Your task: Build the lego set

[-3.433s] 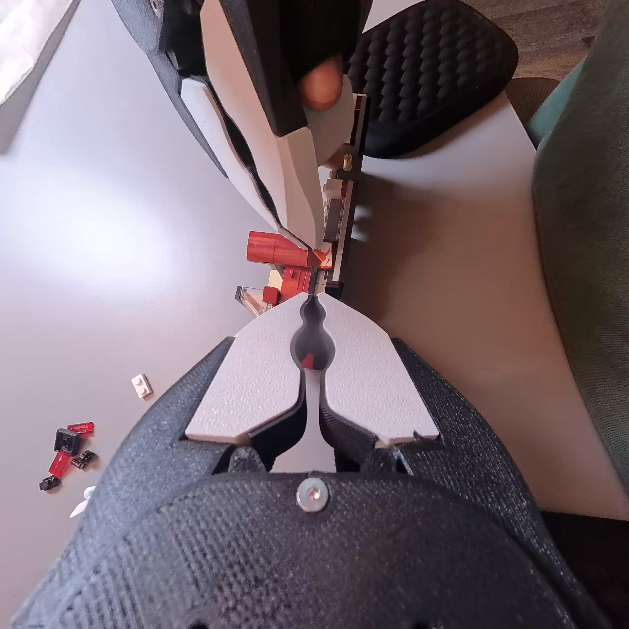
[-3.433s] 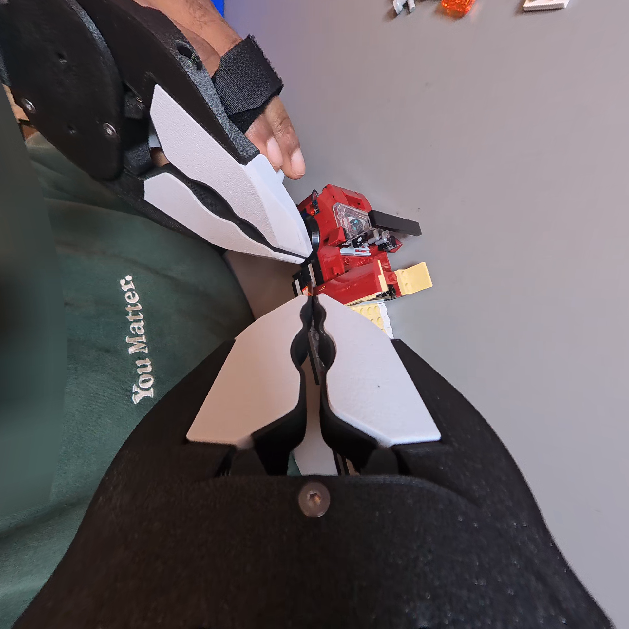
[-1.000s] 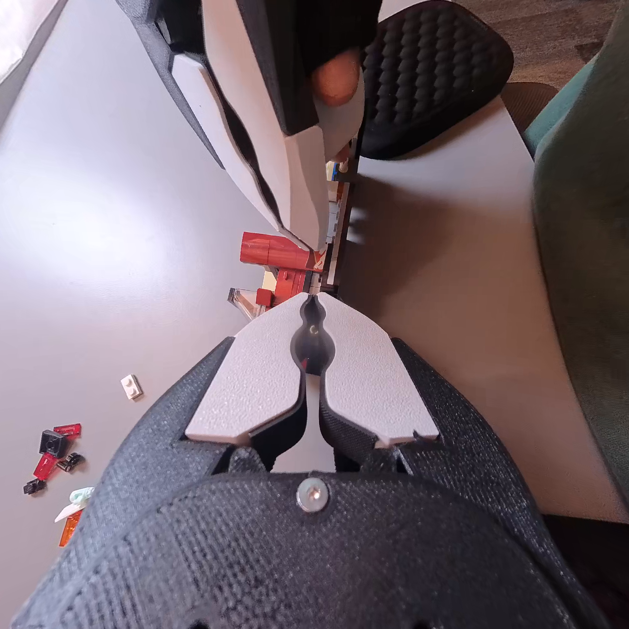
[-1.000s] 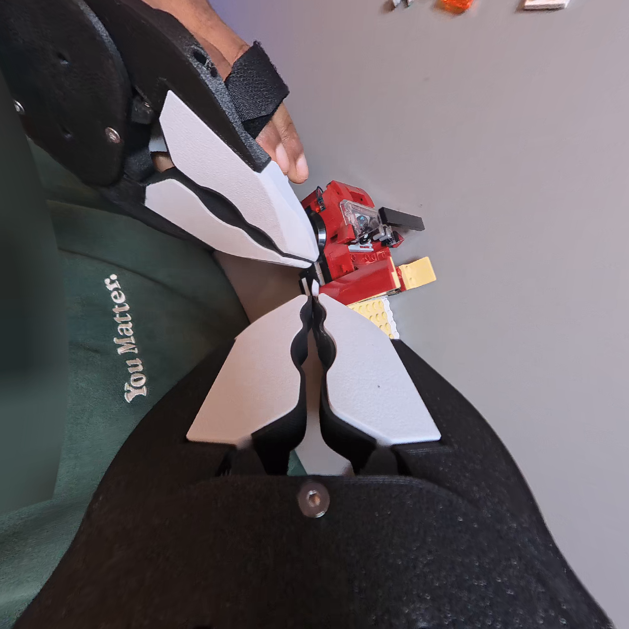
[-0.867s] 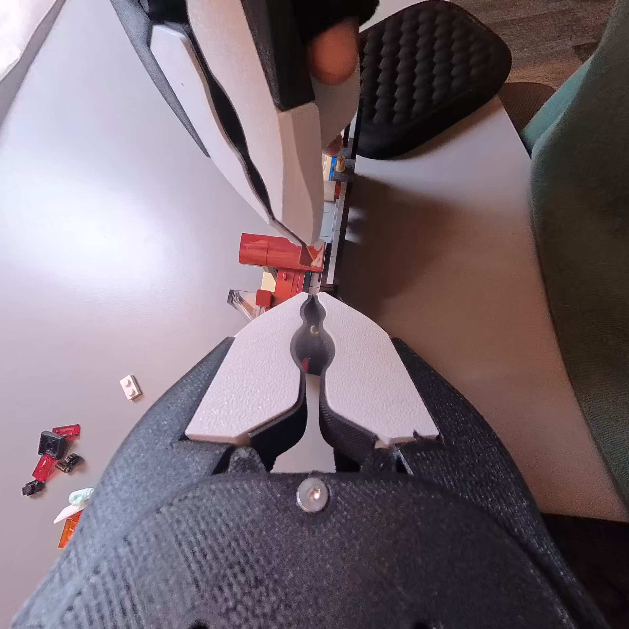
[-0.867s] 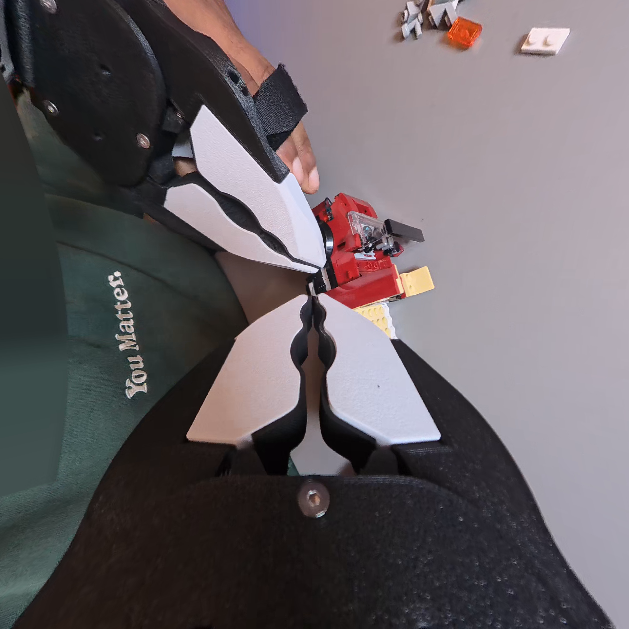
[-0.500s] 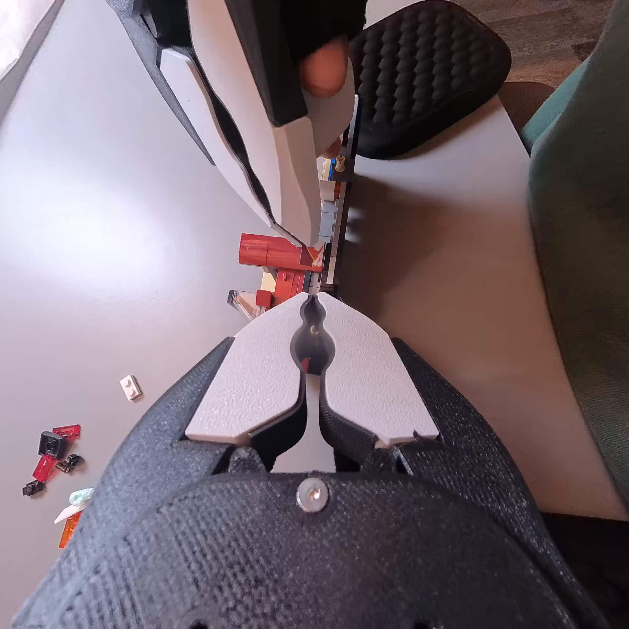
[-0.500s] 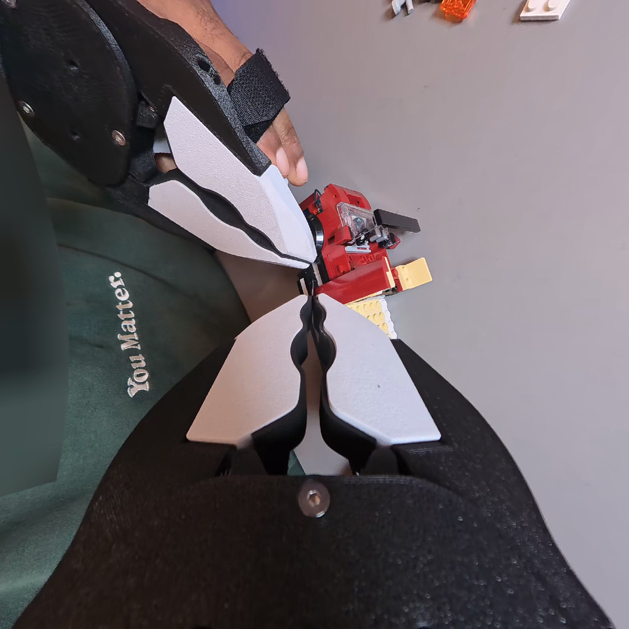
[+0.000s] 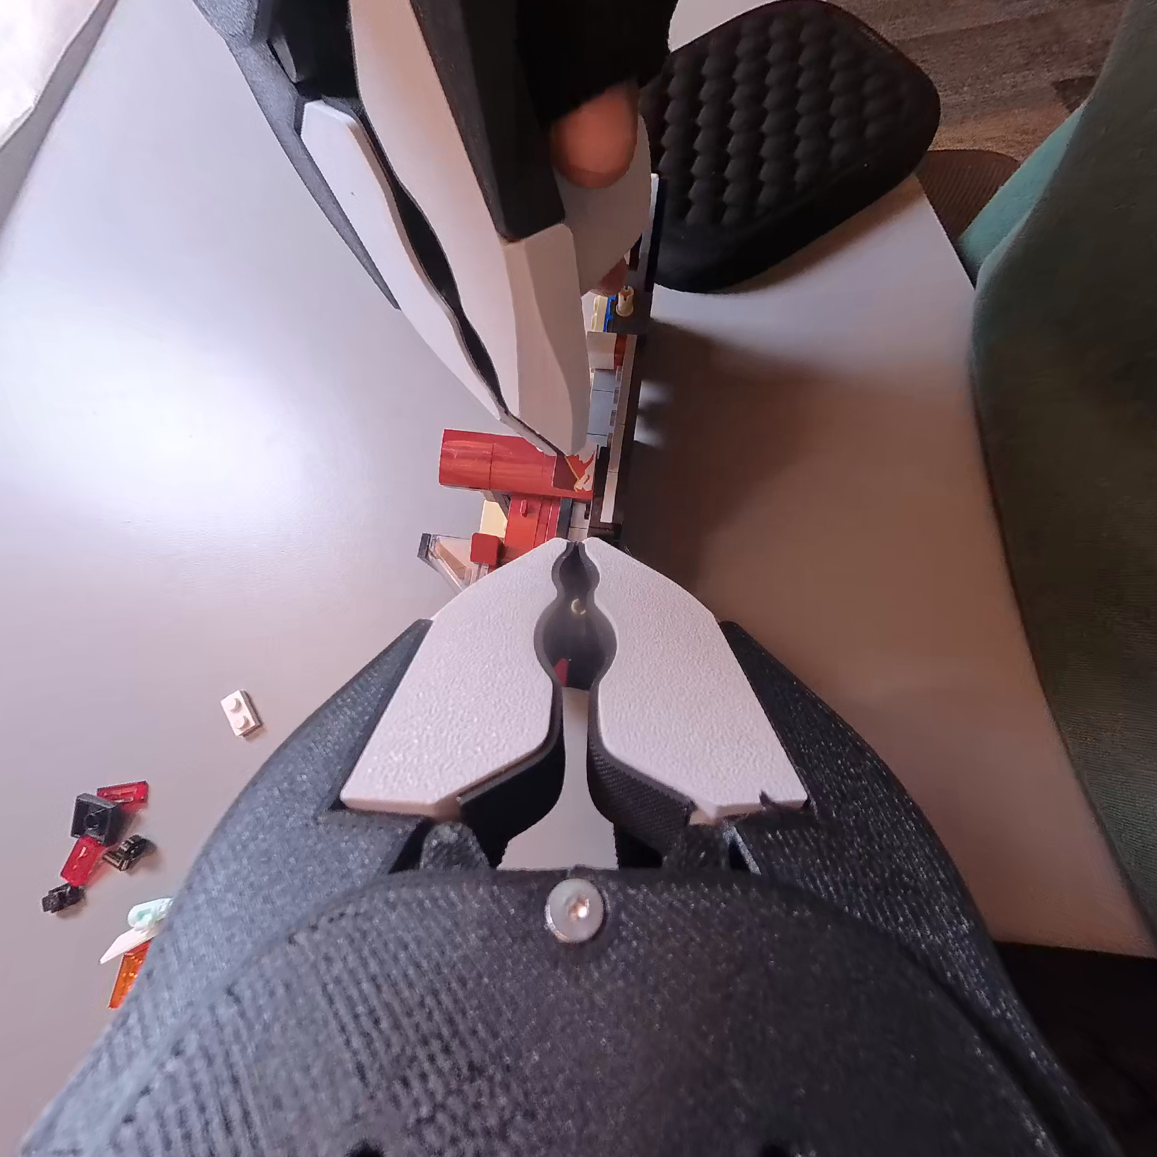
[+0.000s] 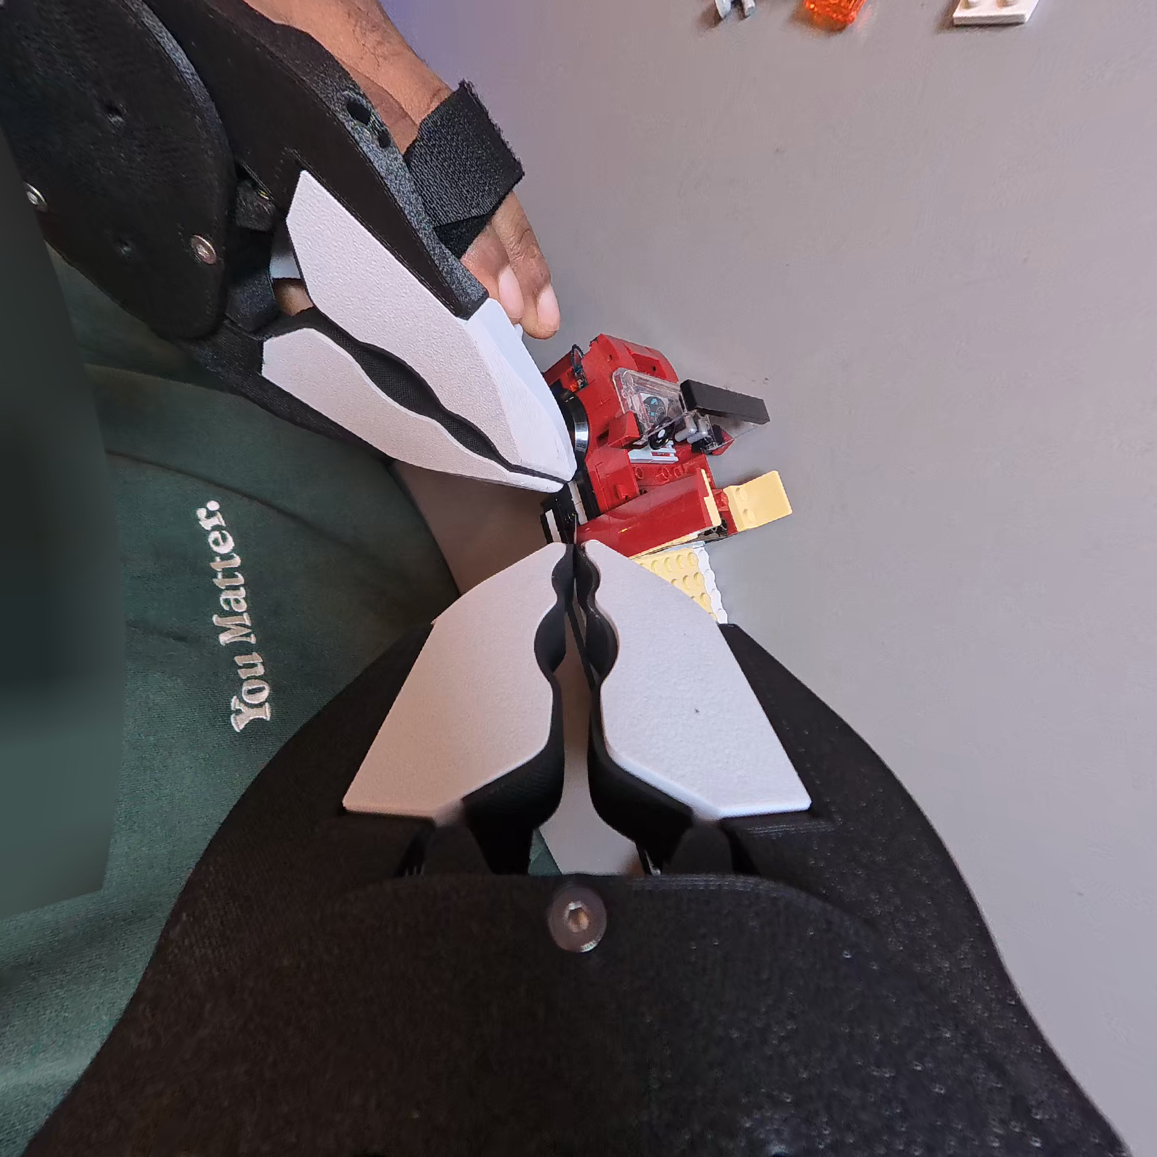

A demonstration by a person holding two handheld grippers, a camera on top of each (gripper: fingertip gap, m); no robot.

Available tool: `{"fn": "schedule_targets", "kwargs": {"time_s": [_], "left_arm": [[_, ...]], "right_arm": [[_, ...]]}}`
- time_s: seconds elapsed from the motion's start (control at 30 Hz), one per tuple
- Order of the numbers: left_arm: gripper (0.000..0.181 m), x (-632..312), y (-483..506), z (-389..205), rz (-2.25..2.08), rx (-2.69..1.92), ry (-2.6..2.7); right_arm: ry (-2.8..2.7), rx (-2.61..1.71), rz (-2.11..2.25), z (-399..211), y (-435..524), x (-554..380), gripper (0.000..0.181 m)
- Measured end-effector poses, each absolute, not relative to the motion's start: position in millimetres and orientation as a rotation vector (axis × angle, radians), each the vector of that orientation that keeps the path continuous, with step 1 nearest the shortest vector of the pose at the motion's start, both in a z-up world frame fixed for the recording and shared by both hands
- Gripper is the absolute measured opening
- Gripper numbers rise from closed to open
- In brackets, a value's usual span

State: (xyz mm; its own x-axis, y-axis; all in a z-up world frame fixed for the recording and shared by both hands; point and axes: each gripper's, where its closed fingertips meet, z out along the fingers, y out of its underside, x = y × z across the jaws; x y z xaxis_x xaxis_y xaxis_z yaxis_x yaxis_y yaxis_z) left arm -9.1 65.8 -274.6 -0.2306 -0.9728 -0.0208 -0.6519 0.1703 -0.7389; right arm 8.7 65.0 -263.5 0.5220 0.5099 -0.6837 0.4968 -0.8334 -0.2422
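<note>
The lego model (image 10: 632, 457) is red, with a clear windscreen, a black bar, and tan and yellow plates. It is held on edge over the grey table (image 10: 939, 375). My right gripper (image 10: 573, 548) is shut on the model's thin black base plate, which runs back between its fingers. My left gripper (image 10: 566, 477) comes in from the upper left, shut on the model's near end. In the left wrist view, my left gripper (image 9: 576, 546) is shut on the end of the model (image 9: 501, 466). There the right gripper (image 9: 563, 447) reaches down from the top beside the red part.
Loose pieces lie left of my left gripper: a white plate (image 9: 241, 714), black and red bits (image 9: 100, 826) and an orange piece (image 9: 125, 977). More pieces lie at the top of the right wrist view: orange (image 10: 833, 9) and white (image 10: 995, 9). A black chair back (image 9: 782, 125) and a person's green sweater (image 10: 219, 563) are close by. The tips of both grippers are at nearly the same place.
Both grippers keep their hold on the model. The right gripper tipped and shifted a little about 0.9 s ago, then came back. The model sits almost where it was.
</note>
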Motion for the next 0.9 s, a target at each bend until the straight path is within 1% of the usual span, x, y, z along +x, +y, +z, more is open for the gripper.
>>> {"fn": "schedule_targets", "kwargs": {"time_s": [0.9], "left_arm": [[0.000,-9.1,65.5,-274.6,-0.841,-1.522,1.960]], "right_arm": [[-0.877,-2.749,1.233,-267.0,66.1,9.6,0.000]]}}
